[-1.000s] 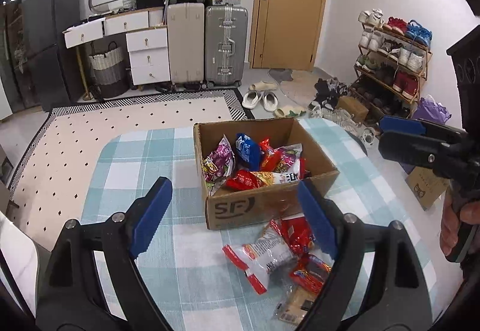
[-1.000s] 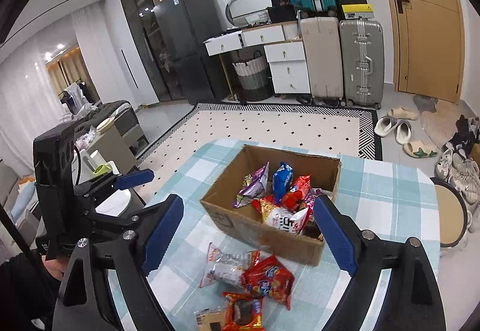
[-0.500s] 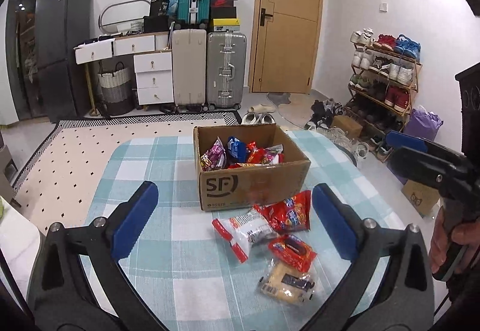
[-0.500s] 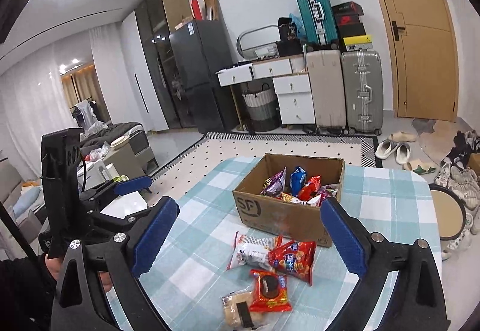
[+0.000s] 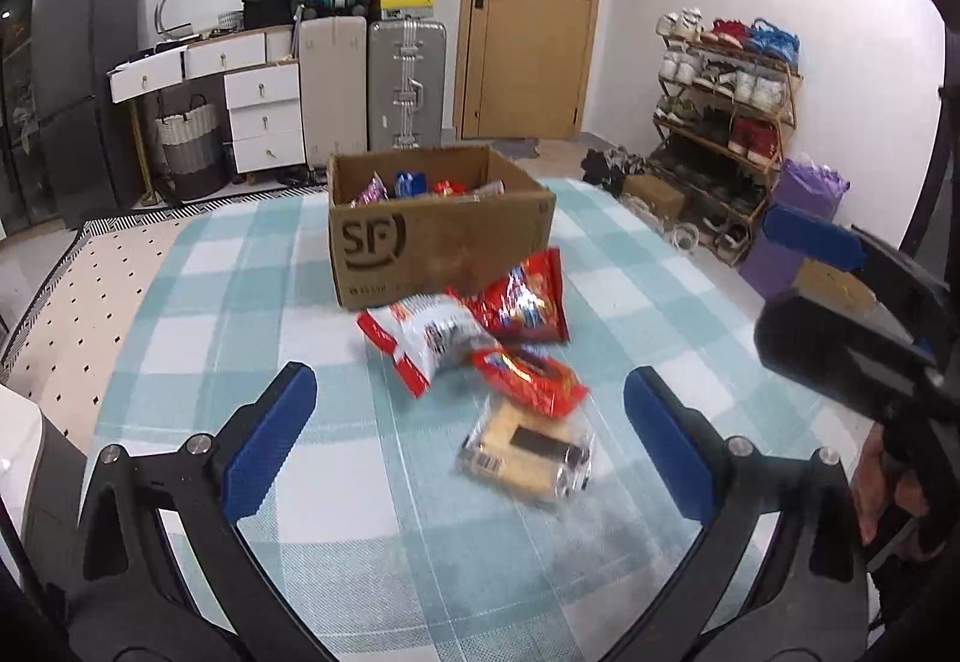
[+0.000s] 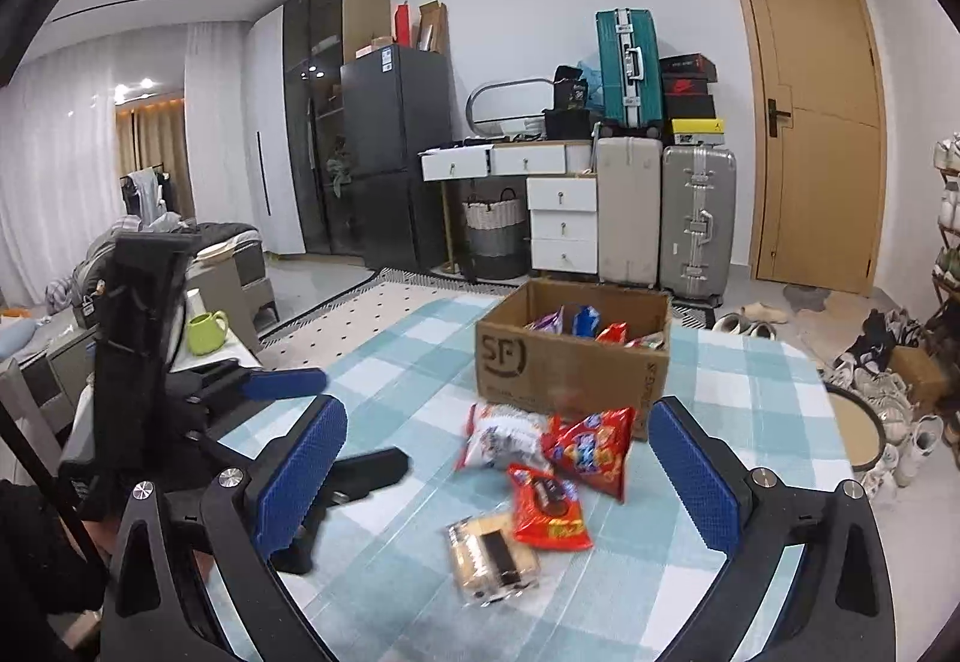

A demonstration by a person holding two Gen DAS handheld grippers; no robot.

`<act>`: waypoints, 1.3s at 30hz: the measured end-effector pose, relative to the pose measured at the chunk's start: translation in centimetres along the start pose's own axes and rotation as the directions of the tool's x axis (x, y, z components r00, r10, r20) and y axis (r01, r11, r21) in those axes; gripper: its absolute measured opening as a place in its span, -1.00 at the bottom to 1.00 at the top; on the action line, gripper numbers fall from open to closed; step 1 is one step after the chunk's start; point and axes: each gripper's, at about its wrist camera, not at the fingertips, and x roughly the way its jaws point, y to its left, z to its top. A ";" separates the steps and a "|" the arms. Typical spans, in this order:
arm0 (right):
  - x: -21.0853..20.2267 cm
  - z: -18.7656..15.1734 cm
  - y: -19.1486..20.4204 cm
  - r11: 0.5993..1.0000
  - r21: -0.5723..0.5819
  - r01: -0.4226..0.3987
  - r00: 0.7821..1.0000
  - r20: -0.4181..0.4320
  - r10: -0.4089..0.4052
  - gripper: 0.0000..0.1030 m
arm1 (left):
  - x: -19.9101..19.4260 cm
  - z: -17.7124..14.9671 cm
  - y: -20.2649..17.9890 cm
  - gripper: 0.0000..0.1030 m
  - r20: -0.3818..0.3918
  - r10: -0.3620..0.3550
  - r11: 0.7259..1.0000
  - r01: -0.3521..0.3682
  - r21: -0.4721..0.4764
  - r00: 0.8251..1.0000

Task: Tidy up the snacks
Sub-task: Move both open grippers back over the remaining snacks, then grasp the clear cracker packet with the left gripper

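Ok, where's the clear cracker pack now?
On the checked tablecloth, nearest the cameras: the clear cracker pack lies just below the red cookie packet in both wrist views.

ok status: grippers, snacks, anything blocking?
Left gripper open, right gripper opening, both empty. Four snack packets loose before the box. Nothing blocking.

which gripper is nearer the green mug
Left. The left gripper is just right of the green mug; the right gripper, jaws opening and empty, is farther right, past the left one.
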 end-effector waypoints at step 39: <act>2.3 -9.6 -8.8 0.948 0.309 0.079 0.989 -0.141 -0.037 0.99 | 17.1 -3.6 -3.0 0.16 -0.340 -0.149 0.982 0.179 0.059 0.929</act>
